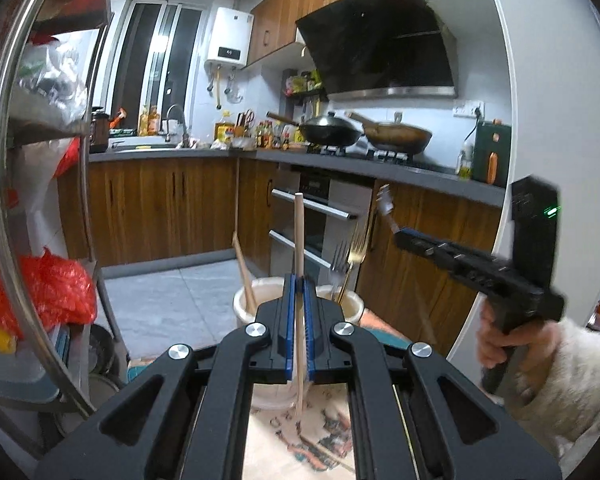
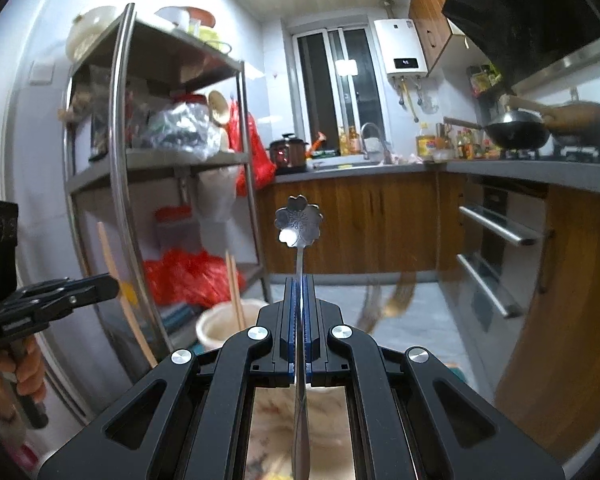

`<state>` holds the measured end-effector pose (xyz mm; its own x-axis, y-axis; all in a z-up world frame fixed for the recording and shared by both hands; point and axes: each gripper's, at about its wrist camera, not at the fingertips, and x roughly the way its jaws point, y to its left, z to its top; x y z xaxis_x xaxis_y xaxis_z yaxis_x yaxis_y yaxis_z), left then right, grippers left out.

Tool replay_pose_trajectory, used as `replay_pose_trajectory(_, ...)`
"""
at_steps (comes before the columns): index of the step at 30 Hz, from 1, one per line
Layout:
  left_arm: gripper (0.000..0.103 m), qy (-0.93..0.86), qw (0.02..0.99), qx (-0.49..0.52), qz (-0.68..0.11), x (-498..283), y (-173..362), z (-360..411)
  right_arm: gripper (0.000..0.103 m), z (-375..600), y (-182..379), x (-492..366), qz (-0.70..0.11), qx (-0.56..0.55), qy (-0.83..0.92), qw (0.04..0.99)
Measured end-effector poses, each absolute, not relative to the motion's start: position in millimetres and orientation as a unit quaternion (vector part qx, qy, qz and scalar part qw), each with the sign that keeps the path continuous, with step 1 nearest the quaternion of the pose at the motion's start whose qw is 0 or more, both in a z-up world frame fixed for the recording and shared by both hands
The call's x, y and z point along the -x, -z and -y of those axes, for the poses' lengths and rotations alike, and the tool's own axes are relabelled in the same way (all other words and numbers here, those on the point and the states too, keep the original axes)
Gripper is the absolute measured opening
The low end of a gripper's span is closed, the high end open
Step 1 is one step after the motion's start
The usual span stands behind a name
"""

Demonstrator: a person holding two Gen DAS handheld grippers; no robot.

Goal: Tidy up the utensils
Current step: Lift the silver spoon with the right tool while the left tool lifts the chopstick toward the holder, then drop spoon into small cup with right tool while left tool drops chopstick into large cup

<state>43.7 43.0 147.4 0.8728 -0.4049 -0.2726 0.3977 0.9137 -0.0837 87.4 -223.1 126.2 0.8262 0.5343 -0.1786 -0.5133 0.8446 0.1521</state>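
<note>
A chopstick (image 1: 299,240) stands upright in the left claw (image 1: 299,280), with the holder (image 1: 256,300) just behind it. In the holder, a spatula (image 1: 242,264) leans on the left and forks (image 1: 350,256) stand on the right. The right claw (image 2: 299,280) holds a spoon (image 2: 299,222) upright, its bowl end up. A rack (image 2: 160,152) stands left of the holder, seemingly on the floor beyond the worktop (image 1: 300,444).
</note>
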Motion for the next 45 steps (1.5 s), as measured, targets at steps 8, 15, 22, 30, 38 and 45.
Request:
replay_pose_trajectory(8,0.004,0.205,0.974,0.022,-0.092,-56.4,-199.6,-43.9,0.004,213.4,-142.0,-126.7,-0.082,-0.091,-0.276,0.953)
replay_pose_trajectory(15,0.004,0.18,0.979,0.0,-0.096,-90.4,-202.7,-31.3,0.004,202.4,-141.9,-151.9,-0.053,-0.091,-0.247,0.963)
replay_pose_trajectory(22,0.004,0.168,0.975,0.01,-0.144,-116.9,-167.9,-31.3,0.004,191.9,-115.3,-168.5,-0.061,-0.069,-0.222,0.971)
replay_pose_trajectory(30,0.004,0.159,0.97,0.013,-0.184,-126.2,-134.8,-32.6,0.004,189.6,-83.3,-165.7,-0.098,-0.06,-0.219,0.969)
replay_pose_trajectory(38,0.004,0.161,0.961,0.009,-0.223,-139.3,-109.9,-26.9,0.004,185.7,-64.6,-164.4,-0.145,-0.051,-0.236,0.96)
replay_pose_trajectory(45,0.004,0.145,0.96,-0.004,-0.24,-144.5,-100.8,-26.0,0.004,180.9,-57.1,-163.0,-0.162,-0.039,-0.247,0.954)
